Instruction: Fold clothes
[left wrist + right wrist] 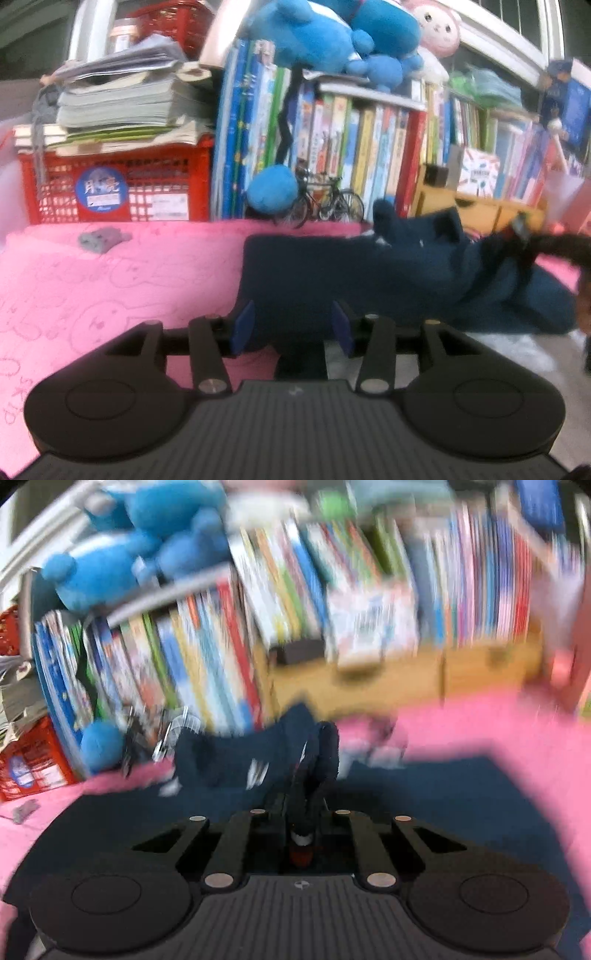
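Dark navy garment [332,273], soft matte knit or fleece, lies on a pink blanket [92,295] with faint outline cartoon prints; from the left wrist view its long axis runs left-right, a flat squared edge at the left, a bunched and lifted part toward the right. Small white marks on the cloth, too blurred to read. Left gripper [291,325]: blue-padded fingers [243,325] spread apart, straddling the near edge of the garment, nothing pinched. Right gripper [304,805]: fingers pressed together on a gathered ridge of the garment [443,797], which stands up as a narrow fold from the jaws; that view is heavily motion-blurred. Small grey crumpled piece [101,238] sits on the blanket, well apart to the left of the garment. Behind the blanket: red plastic lattice crate [110,184] with a round blue sticker, a stack of papers and magazines [122,107] on top, a row of upright books [332,147] with glossy spines, a small model bicycle [321,201] in front of them, blue plush toys [332,33] on top of the books, a pink plush [439,26] beside those.
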`<action>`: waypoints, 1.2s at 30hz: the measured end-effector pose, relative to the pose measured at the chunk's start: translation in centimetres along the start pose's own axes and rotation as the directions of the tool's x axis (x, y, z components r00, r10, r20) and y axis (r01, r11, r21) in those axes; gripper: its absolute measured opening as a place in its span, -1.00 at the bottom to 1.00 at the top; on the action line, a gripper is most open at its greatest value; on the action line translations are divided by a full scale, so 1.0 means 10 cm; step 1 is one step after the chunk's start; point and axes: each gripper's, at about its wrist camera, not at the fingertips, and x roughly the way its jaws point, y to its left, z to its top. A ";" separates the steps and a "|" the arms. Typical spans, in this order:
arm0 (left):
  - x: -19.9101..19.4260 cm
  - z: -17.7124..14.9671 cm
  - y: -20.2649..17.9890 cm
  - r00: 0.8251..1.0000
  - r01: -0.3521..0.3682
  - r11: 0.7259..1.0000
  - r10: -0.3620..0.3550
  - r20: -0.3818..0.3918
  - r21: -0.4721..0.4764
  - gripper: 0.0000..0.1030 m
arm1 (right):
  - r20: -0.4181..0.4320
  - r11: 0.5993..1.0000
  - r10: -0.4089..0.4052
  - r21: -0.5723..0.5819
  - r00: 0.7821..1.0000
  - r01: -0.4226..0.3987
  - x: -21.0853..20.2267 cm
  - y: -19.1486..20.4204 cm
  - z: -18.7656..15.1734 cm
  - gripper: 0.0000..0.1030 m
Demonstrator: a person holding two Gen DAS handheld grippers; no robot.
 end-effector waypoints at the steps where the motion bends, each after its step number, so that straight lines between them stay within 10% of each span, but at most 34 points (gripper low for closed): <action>1: 0.04 -0.01 -0.02 1.000 -0.009 1.000 0.009 -0.011 0.010 -0.12 | 0.026 1.000 -0.015 -0.026 1.000 0.016 -0.03 -0.03 0.02 -0.72; 9: 0.20 -0.16 -0.04 0.992 -0.057 0.995 0.066 -0.111 0.086 -0.08 | -0.068 0.971 -0.132 -0.211 0.989 0.115 0.36 -0.20 -0.24 -0.67; 14: -0.11 0.01 0.01 0.999 -0.052 0.997 0.051 0.015 0.055 -0.08 | -0.056 0.928 -0.195 -0.333 0.979 0.166 0.37 -0.17 -0.21 -0.47; 16: -0.18 0.16 0.00 0.997 -0.039 0.998 0.035 0.070 0.059 -0.02 | -0.010 0.870 -0.258 -0.438 0.966 0.228 0.33 -0.12 -0.21 0.11; 20: 0.11 0.26 -0.15 0.998 -0.032 0.996 0.027 0.056 0.084 -0.02 | 0.157 0.647 -0.396 -0.652 0.905 0.396 0.35 -0.04 -0.27 0.16; 23: 0.37 0.19 -0.27 1.000 -0.028 0.994 0.027 0.009 0.103 -0.02 | 0.251 0.599 -0.413 -0.650 0.875 0.469 0.24 -0.04 -0.24 0.18; 27: 0.68 0.04 -0.41 0.997 -0.025 0.989 0.036 -0.074 0.147 -0.02 | 0.229 0.740 -0.174 -0.611 0.958 0.281 -0.03 0.17 -0.22 0.21; 36: 0.74 0.02 -0.40 0.990 -0.024 0.984 0.048 -0.131 0.176 0.01 | 0.175 0.412 -0.079 -0.891 0.981 0.192 0.24 0.59 -0.87 0.21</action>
